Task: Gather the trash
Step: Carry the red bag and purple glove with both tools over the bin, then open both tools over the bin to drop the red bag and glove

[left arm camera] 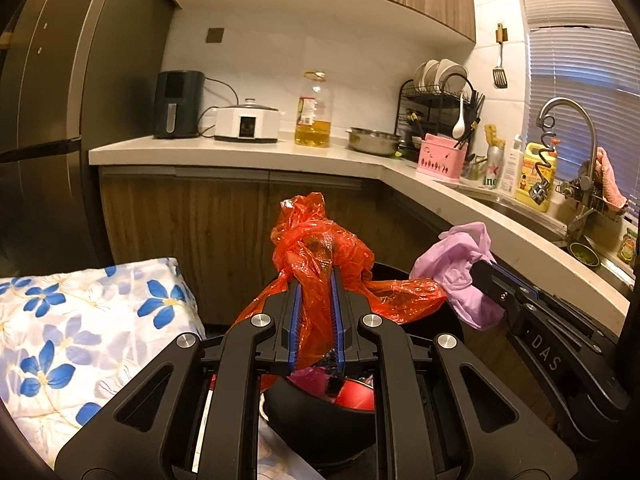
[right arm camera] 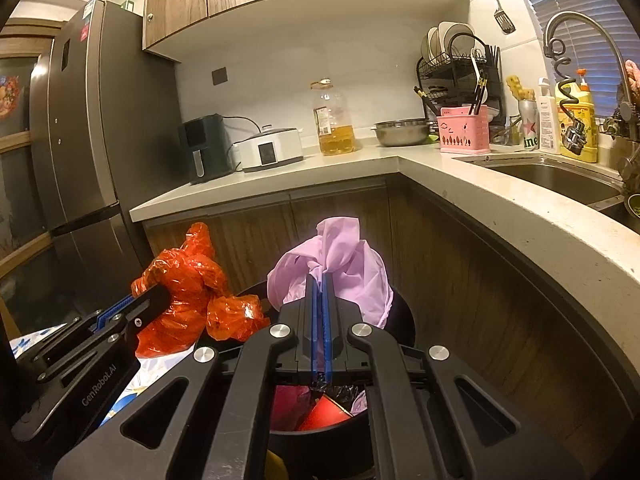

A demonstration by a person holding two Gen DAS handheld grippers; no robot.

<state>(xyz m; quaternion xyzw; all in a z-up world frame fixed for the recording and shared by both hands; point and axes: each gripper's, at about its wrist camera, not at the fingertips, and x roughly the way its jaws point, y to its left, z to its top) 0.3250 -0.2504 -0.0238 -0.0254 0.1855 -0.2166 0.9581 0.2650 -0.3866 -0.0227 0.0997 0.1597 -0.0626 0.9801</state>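
Observation:
A crumpled red plastic bag (left arm camera: 320, 240) rises from between the blue pads of my left gripper (left arm camera: 316, 276), which is shut on it. To its right, my right gripper (left arm camera: 480, 268) is shut on a bunched lilac plastic bag (left arm camera: 460, 264). In the right wrist view the lilac bag (right arm camera: 336, 256) is pinched in my right gripper (right arm camera: 319, 278), and my left gripper (right arm camera: 154, 294) holds the red bag (right arm camera: 184, 280) at the left. Both bags hang over a black bin (left arm camera: 312, 420) (right arm camera: 404, 312) with red and pink trash inside.
A floral-covered surface (left arm camera: 80, 320) lies left of the bin. An L-shaped countertop (right arm camera: 280, 168) carries an air fryer (right arm camera: 204, 148), a cooker, an oil bottle (right arm camera: 334, 120), a steel bowl and a dish rack. A sink (right arm camera: 552, 176) is at right, a fridge (right arm camera: 80, 160) at left.

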